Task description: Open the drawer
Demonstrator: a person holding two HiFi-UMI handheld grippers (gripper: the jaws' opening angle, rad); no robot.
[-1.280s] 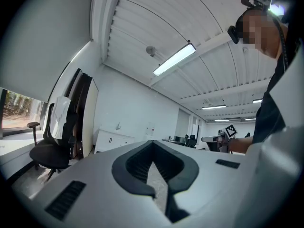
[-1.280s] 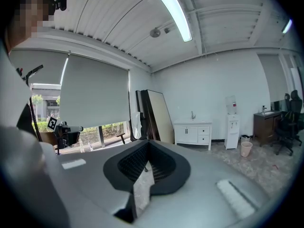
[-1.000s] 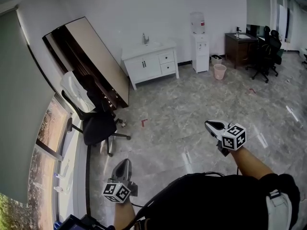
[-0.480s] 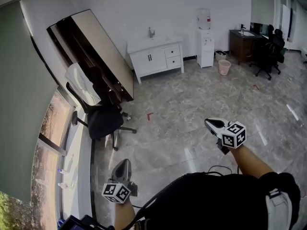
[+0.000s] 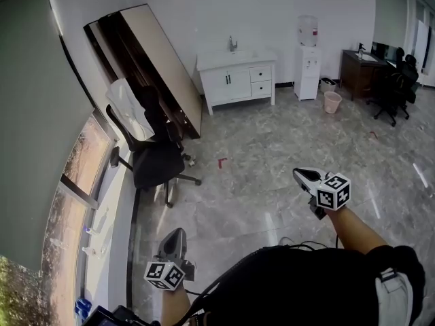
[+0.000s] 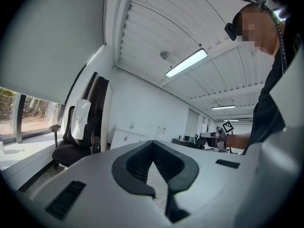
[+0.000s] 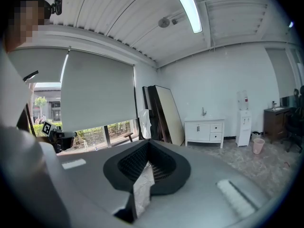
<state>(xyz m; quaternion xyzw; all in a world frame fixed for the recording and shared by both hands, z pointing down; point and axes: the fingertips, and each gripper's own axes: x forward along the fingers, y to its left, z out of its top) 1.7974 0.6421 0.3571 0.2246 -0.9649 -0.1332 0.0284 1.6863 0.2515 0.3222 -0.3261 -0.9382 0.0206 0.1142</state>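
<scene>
A white cabinet (image 5: 238, 77) with a sink tap stands against the far wall, with two small drawers (image 5: 260, 81) at its right side, both closed. It also shows far off in the right gripper view as the cabinet (image 7: 204, 129) and in the left gripper view (image 6: 126, 137). My left gripper (image 5: 175, 232) is held low at the bottom left, shut with nothing in it. My right gripper (image 5: 298, 174) is out in front at the right, shut and empty too. Both are several steps away from the cabinet, over bare floor.
A black office chair (image 5: 153, 161) stands at the left by the window, in front of large boards (image 5: 149, 60) that lean on the wall. A water dispenser (image 5: 308, 60), a pink bin (image 5: 332, 102) and a dark desk (image 5: 363, 70) stand right of the cabinet.
The room has slid rightward in the head view, and the cabinet and chair look slightly nearer. Both grippers keep their places in the view and stay shut.
</scene>
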